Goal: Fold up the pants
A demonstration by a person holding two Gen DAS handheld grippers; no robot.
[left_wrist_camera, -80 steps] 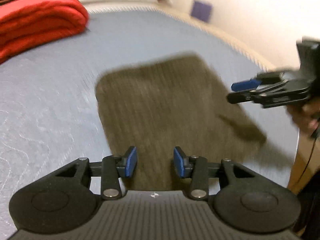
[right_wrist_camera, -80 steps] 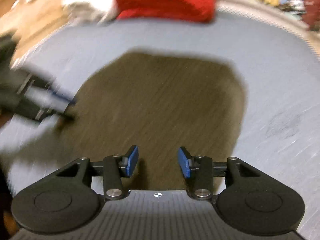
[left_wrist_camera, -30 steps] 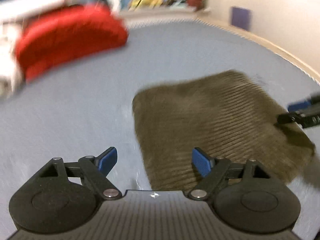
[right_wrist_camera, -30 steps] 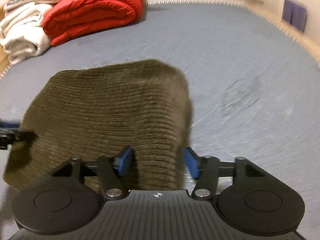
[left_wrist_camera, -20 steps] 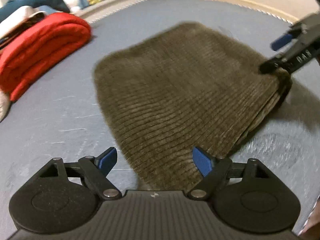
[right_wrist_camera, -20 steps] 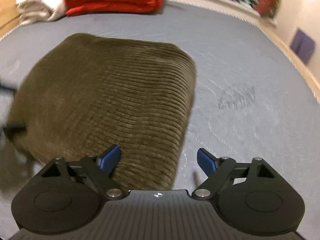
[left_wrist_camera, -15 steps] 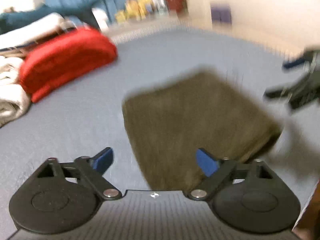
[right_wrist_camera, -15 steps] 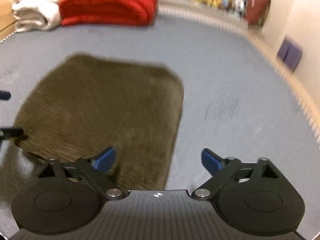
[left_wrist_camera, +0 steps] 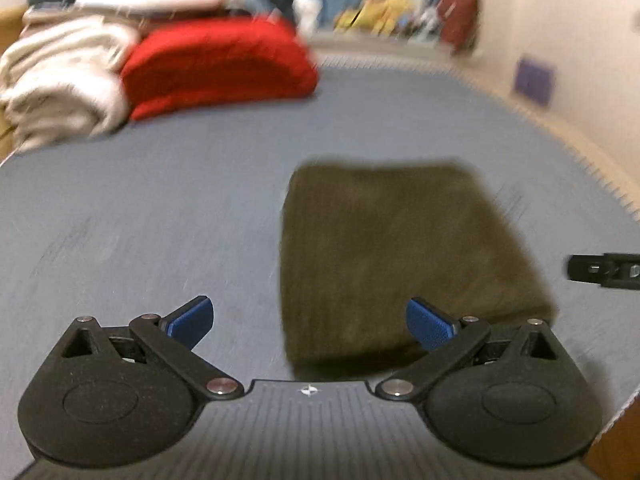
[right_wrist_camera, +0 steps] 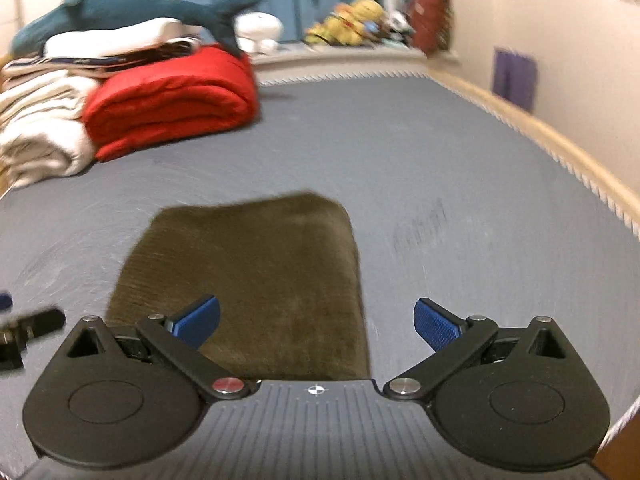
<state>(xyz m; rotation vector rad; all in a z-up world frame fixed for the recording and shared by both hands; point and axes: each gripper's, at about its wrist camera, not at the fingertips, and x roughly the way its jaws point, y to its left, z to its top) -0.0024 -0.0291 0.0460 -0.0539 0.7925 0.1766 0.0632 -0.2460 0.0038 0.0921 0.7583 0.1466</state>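
The olive-brown corduroy pants (left_wrist_camera: 396, 256) lie folded into a compact rectangle on the grey-blue mattress (left_wrist_camera: 160, 200). They also show in the right wrist view (right_wrist_camera: 256, 280). My left gripper (left_wrist_camera: 310, 322) is open and empty, held above the near left edge of the pants. My right gripper (right_wrist_camera: 316, 322) is open and empty, above the near right edge of the pants. The right gripper's tip shows at the right edge of the left wrist view (left_wrist_camera: 604, 270). The left gripper's tip shows at the left edge of the right wrist view (right_wrist_camera: 28, 332).
A folded red blanket (right_wrist_camera: 172, 100) and white bedding (right_wrist_camera: 40, 140) are stacked at the far left of the mattress. A blue shark plush (right_wrist_camera: 132, 12) lies on top. The mattress's cream piped edge (right_wrist_camera: 560, 148) runs along the right, by the wall.
Both grippers have opened wide, let go of the pants and pulled back and up. The pants now lie flat as a smaller folded rectangle, farther from both cameras.
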